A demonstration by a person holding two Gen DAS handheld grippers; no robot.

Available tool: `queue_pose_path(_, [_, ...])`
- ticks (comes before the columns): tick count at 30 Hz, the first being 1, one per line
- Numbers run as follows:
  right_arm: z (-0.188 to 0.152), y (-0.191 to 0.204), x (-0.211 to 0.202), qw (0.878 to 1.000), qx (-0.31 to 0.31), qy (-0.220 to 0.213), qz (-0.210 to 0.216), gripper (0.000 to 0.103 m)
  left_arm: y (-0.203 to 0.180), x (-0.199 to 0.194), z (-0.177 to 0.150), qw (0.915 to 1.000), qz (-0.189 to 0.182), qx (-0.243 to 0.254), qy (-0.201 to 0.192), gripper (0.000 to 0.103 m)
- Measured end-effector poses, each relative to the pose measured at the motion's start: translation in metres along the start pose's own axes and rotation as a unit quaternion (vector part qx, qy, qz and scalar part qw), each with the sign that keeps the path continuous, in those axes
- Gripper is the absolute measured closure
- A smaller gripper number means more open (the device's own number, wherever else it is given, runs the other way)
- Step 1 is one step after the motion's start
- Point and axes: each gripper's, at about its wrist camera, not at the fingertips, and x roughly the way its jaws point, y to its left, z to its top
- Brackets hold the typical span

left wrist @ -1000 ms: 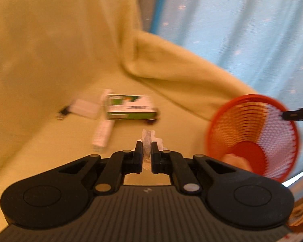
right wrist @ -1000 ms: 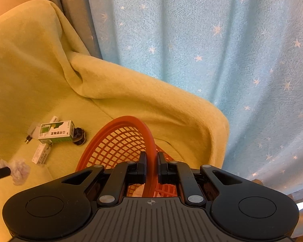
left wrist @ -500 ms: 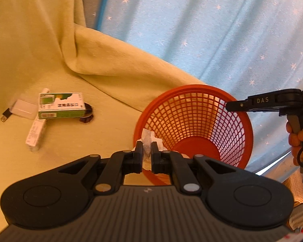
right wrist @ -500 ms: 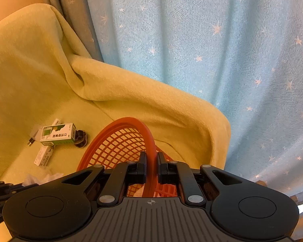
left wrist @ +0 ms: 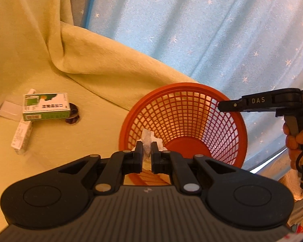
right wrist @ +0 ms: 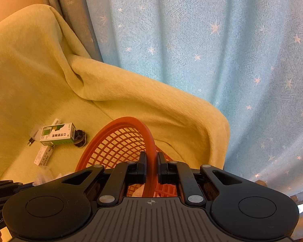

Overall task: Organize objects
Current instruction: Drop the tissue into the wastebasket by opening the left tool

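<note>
Your right gripper pinches the rim of the red basket, fingers closed on the plastic band, and tips it so its mouth faces your left side. That tilt, I judge, is there to give the other tool an easy way in. Your left gripper has its fingers nearly together on a crumpled white tissue, which sits at the basket's near rim, just at the opening and not yet let go. The tissue looks soft, wrinkled and light, bulging out above the fingertips. The basket is an open lattice with a solid round base, and something pale already lies inside near the bottom. On the yellow blanket well to the left lie a green box, a white box and a dark object, close together.
</note>
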Motion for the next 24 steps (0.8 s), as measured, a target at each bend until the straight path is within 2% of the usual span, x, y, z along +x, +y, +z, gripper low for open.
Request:
queue_pose_path(4, [0.000,-0.001,0.000,1.000,0.000,0.000,0.000,0.097,-0.005,0.012,0.002,0.9996,-0.020,-0.004,0.018,0.093])
queue_pose_path(8, [0.000,-0.002,0.000,1.000,-0.001,0.000,0.000,0.097,-0.003,0.012,-0.001,0.9997,-0.012,-0.008,0.018,0.082])
queue_pose_path(11, [0.000,-0.003,0.000,1.000,0.000,0.000,0.000,0.097,0.004,0.007,-0.002,0.9997,0.000,-0.014,0.019,0.081])
queue_pose_path(18, [0.000,-0.003,0.001,1.000,-0.001,0.001,0.000,0.097,0.032,0.000,-0.007,0.9976,0.054,-0.023,0.036,0.081])
queue_pose_path(24, [0.000,-0.001,-0.001,1.000,-0.002,0.003,-0.002,0.097,0.066,0.006,-0.020,0.9897,0.122,-0.040,0.063,0.078])
